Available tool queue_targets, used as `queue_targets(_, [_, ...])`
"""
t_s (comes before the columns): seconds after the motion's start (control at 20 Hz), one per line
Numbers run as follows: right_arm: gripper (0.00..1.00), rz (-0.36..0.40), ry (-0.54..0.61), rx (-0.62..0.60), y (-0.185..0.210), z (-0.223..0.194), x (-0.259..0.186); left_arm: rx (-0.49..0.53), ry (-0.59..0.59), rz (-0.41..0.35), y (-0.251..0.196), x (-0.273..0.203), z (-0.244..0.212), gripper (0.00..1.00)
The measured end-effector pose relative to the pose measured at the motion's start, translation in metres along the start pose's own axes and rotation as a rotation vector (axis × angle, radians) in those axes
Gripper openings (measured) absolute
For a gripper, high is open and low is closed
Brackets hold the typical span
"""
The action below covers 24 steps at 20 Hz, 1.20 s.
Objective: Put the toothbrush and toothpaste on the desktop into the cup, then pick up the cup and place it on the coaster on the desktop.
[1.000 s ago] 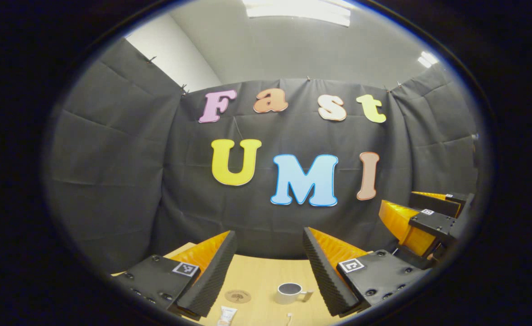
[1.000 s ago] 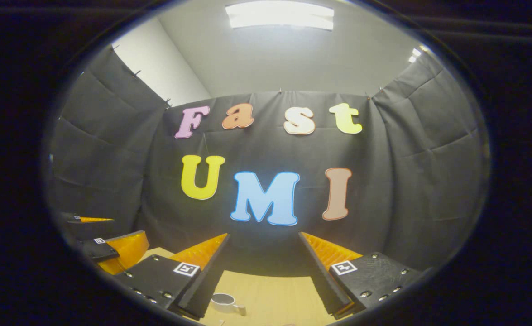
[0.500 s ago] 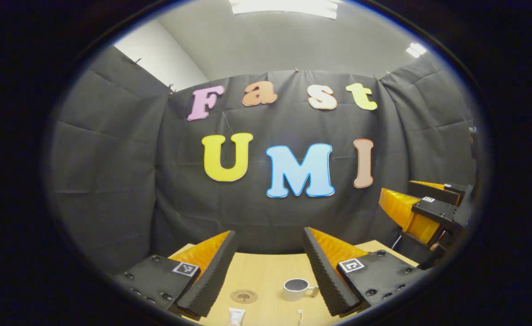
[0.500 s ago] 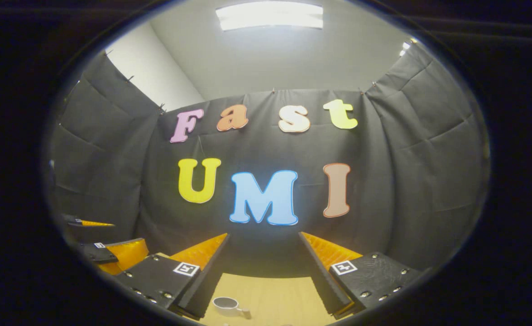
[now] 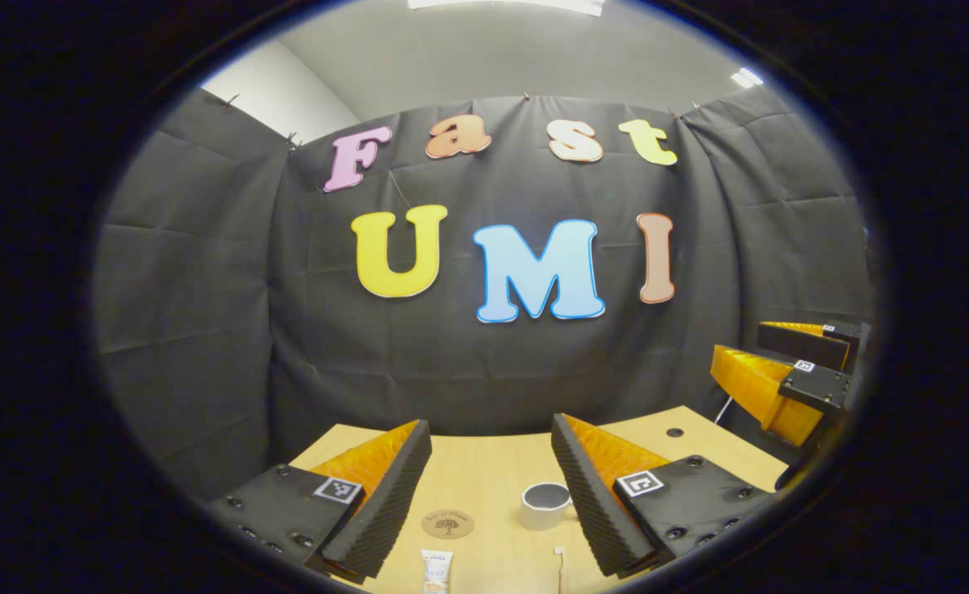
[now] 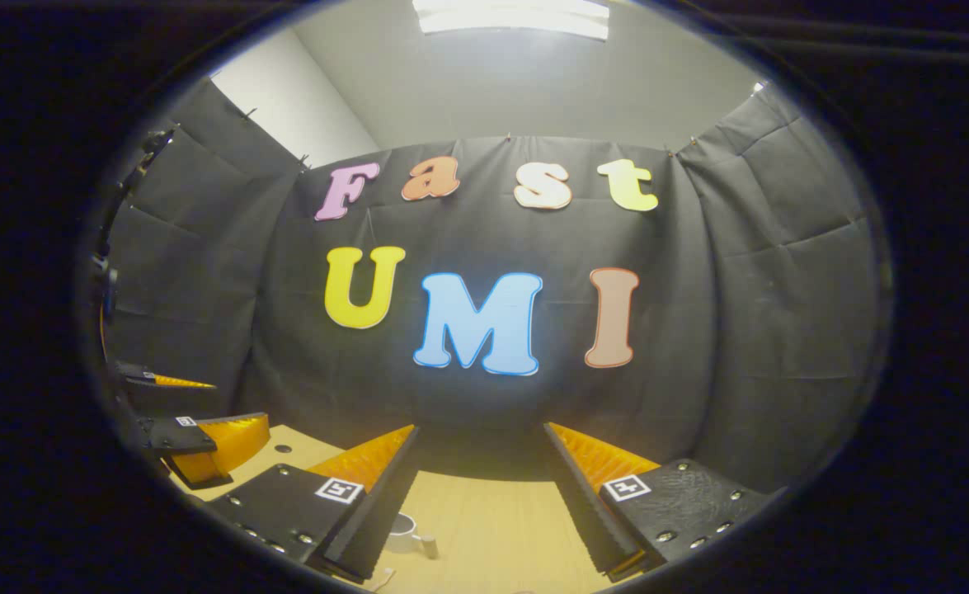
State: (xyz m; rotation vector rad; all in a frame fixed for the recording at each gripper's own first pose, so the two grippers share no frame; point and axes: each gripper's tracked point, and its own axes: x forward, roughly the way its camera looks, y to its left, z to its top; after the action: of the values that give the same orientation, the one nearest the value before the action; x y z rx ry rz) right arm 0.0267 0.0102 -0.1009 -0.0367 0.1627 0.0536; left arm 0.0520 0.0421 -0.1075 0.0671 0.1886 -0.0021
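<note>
Jaws of both our left gripper [image 5: 491, 487] and right gripper [image 6: 481, 495] gape empty; toothpaste [image 5: 437, 571], toothbrush [image 5: 559, 561] lie outside the cup [image 5: 545, 505], lower frame.

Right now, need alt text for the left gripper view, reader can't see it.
The left hand-held gripper hangs open above a light wooden desktop, holding nothing. Between its fingers lie a white cup, a round coaster, a toothpaste tube and a toothbrush tip. The right hand-held gripper sits far right.
</note>
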Motion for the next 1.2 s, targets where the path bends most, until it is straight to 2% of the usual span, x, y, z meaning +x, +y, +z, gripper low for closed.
queue_targets(0.25, [0.90,0.046,0.093,-0.004,0.018,-0.041,0.000,0.019,0.075,-0.006,-0.002,0.008,-0.033,0.96])
queue_targets(0.3, [0.90,0.055,0.112,-0.002,0.021,-0.048,0.001,0.023,0.091,-0.008,-0.001,0.009,-0.041,0.92])
queue_targets(0.4, [0.90,0.073,0.152,0.005,0.030,-0.064,0.003,0.029,0.134,-0.013,0.000,0.010,-0.061,0.96])
queue_targets(0.45, [0.90,0.081,0.183,0.007,0.036,-0.076,0.005,0.030,0.162,-0.011,0.002,0.011,-0.073,0.92])
queue_targets(0.6, [0.90,0.107,0.257,0.015,0.052,-0.106,0.005,0.013,0.237,-0.001,0.013,0.009,-0.109,1.00])
queue_targets(0.65, [0.90,0.114,0.282,0.018,0.057,-0.116,0.006,0.011,0.260,0.002,0.017,0.010,-0.118,0.96])
queue_targets(0.75, [0.90,0.125,0.332,0.023,0.067,-0.136,0.005,0.015,0.312,0.014,0.027,0.012,-0.141,0.96])
queue_targets(1.05, [0.90,0.120,0.579,0.074,0.102,-0.209,-0.010,0.054,0.444,0.022,0.052,0.012,-0.205,0.97])
queue_targets(1.2, [0.90,0.125,0.657,0.039,0.115,-0.235,-0.021,0.076,0.509,-0.001,0.059,0.009,-0.239,0.97])
